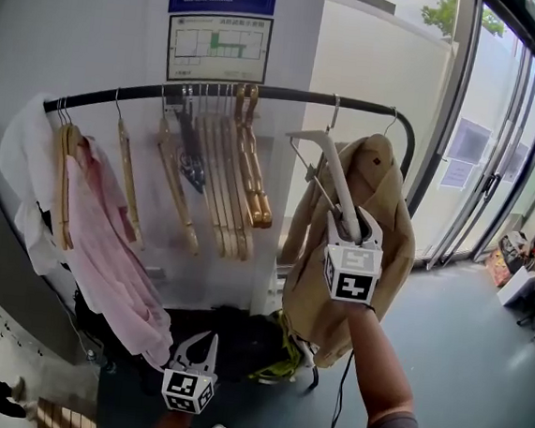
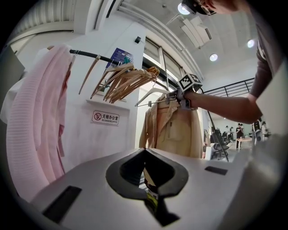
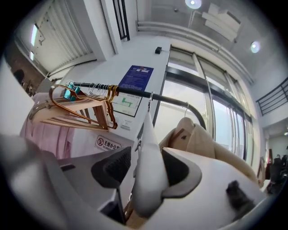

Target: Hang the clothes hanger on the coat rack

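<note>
A white plastic hanger (image 1: 329, 163) hangs by its metal hook from the black rail (image 1: 260, 92) of the coat rack, just left of a beige coat (image 1: 379, 229). My right gripper (image 1: 346, 227) is raised to the hanger's lower arm. In the right gripper view the hanger (image 3: 146, 148) runs between the jaws, and the jaws of the right gripper (image 3: 148, 155) stand wide with a gap beside the left pad. My left gripper (image 1: 197, 341) stays low in front of the rack, holding nothing; its tips meet in the left gripper view (image 2: 144, 150).
Several wooden hangers (image 1: 233, 177) crowd the rail's middle and a pink garment (image 1: 105, 240) hangs at its left end. Dark bags and a yellow-green strap (image 1: 282, 351) lie on the floor under the rack. Glass doors (image 1: 498, 165) stand to the right.
</note>
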Demonstrator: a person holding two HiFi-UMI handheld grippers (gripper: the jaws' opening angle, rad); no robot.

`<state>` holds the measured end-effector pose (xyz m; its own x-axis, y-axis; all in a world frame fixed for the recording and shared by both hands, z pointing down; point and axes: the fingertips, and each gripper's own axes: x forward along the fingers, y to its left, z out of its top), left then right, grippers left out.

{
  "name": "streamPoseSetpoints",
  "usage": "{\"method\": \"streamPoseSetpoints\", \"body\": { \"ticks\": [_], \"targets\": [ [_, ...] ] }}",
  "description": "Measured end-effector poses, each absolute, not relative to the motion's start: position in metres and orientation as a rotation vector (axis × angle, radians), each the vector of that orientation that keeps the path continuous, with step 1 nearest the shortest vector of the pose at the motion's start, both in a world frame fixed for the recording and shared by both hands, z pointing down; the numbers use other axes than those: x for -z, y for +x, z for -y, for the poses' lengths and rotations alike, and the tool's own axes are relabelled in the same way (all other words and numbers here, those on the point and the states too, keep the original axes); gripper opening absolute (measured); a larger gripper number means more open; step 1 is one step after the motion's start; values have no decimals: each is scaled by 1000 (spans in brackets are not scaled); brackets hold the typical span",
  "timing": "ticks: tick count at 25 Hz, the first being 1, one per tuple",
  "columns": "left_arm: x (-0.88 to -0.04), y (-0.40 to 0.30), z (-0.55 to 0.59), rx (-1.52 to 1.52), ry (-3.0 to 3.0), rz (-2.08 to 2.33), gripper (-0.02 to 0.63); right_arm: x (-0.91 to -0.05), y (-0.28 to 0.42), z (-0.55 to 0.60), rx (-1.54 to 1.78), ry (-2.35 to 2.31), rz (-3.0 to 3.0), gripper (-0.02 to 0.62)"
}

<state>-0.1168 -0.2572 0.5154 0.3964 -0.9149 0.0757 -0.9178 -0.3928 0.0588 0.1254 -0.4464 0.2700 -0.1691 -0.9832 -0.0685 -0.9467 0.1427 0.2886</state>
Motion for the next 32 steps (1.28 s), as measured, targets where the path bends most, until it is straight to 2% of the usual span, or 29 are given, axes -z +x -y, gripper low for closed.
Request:
{"method": "streamPoseSetpoints", "body": {
  "ticks": [6, 17, 18, 21, 22, 26, 32],
  "targets": [
    [-519, -105, 256, -66, 2568, 1626, 9, -301, 137, 402, 361, 2029, 2308, 210],
    [-508, -92, 267, -48, 2623, 1583, 9, -421, 99, 337, 130, 1794, 2381, 208],
    [-507, -90, 266, -46, 2627, 1576, 9, -430, 98, 330, 118, 1775, 2389, 196],
    [-508, -84, 268, -44, 2630, 1568, 9, -449, 98, 315, 128, 1743, 2376, 74],
    [-508, -83, 268, -44, 2632, 1566, 9, -454, 99, 312, 126, 1742, 2369, 53],
    [-507, -78, 274, -44, 2646, 1557, 9, -470, 100, 301, 80, 1749, 2366, 19],
    [-512, -71, 272, -56, 2654, 1526, 9, -501, 101, 290, 12, 1721, 2358, 15]
  ]
}}
